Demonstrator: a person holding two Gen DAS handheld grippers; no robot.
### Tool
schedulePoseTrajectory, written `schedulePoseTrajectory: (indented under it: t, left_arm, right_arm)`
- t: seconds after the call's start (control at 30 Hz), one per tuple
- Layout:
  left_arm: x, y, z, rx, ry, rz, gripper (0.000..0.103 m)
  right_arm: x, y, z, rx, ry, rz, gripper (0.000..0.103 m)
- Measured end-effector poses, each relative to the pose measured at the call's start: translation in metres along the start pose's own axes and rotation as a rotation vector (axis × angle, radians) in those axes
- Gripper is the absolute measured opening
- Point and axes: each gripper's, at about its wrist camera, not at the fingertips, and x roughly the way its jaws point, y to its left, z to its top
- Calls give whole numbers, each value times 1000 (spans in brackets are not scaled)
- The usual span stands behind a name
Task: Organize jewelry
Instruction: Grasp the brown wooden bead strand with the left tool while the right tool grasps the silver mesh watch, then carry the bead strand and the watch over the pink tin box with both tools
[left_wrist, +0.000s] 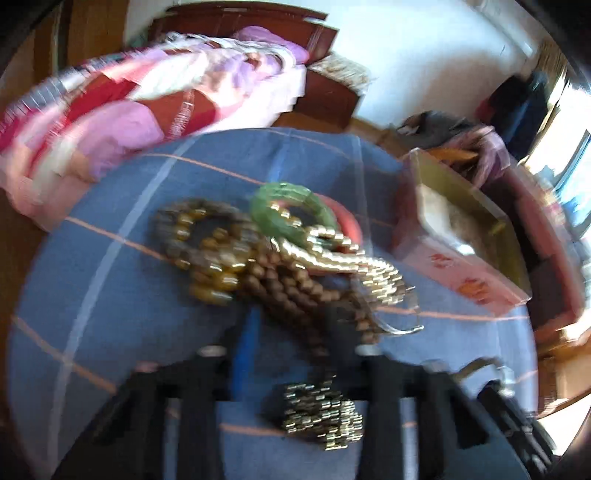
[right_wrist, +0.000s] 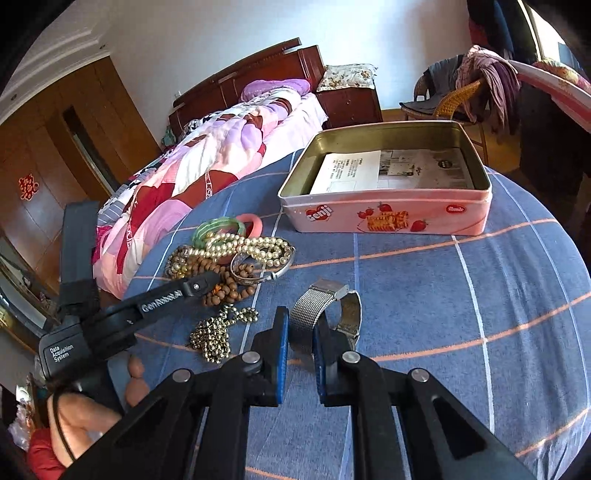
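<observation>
A heap of jewelry (right_wrist: 229, 258) lies on the blue checked cloth: a green bangle (right_wrist: 218, 227), a pearl necklace (right_wrist: 251, 247), brown wooden beads (right_wrist: 225, 284), a silver bangle (right_wrist: 258, 275) and a gold bead chain (right_wrist: 218, 332). My right gripper (right_wrist: 301, 332) is closed on the mesh strap of a silver watch (right_wrist: 325, 314) on the cloth. My left gripper (left_wrist: 291, 325) is open over the brown beads (left_wrist: 295, 291) in the blurred left wrist view, with the gold chain (left_wrist: 321, 417) below it. The left gripper's body (right_wrist: 166, 299) shows in the right wrist view, reaching into the heap.
An open pink biscuit tin (right_wrist: 388, 214) with paper inside stands behind the jewelry, also in the left wrist view (left_wrist: 465, 269). A bed with a pink quilt (right_wrist: 207, 158) lies to the left. A wicker chair with clothes (right_wrist: 465, 88) stands at the back right.
</observation>
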Motion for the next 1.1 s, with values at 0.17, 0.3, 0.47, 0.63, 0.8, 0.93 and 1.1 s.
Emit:
schedulePoseTrajectory:
  t: [0.17,0.3,0.47,0.63,0.8,0.93,1.1]
  left_arm:
    - [-27,2,-12,38,-21,-16,7]
    - [-63,4,-27,94,-90,-14,3]
    - [-96,14,-31,123,-153,-6,3]
    - [-77,18,-26,59,-101,48,81]
    - [-54,7,-21,-10,-93,67,99]
    - [-16,1,-14,-46,0,132,69]
    - [-8,0,-13,-35,-36,123,46]
  right_arm:
    - [-12,0,-5,-11,-15,-12,12]
    - [-20,0,-10,-7,-21,-22,12]
    - [-31,1,-14,-2,-36,-15,12]
    - [-39,7,-16,-11,-49,-9,12]
    - [-44,6,-18,-18,-53,-17,12]
    - [-44,-2,-16,5,-48,-20,12]
    - [-46,-10,-13,17,-48,-37,12]
